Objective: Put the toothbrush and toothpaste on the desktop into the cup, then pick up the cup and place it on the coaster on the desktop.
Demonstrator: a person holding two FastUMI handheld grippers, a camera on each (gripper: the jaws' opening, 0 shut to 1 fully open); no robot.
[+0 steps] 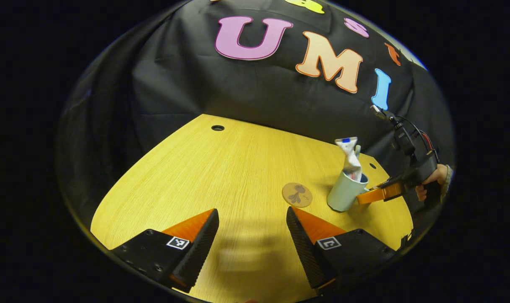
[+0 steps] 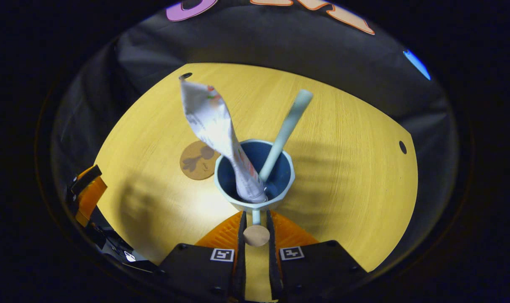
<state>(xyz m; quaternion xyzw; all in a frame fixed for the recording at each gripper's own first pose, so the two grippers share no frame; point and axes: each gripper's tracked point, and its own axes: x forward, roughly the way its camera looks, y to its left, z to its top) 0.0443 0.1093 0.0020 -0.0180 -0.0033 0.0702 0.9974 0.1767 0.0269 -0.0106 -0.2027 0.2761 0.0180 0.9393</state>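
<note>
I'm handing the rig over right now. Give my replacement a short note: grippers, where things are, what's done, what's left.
Right gripper: jaws closed on the cup's handle, cup standing on the desktop.
Left gripper: jaws open, holding nothing, hovering over the desktop near the coaster.
Toothpaste and toothbrush both stand in the cup, leaning apart.
Done: both items loaded.
Left: lift the cup and set it on the coaster, which lies bare just beside it.
</note>
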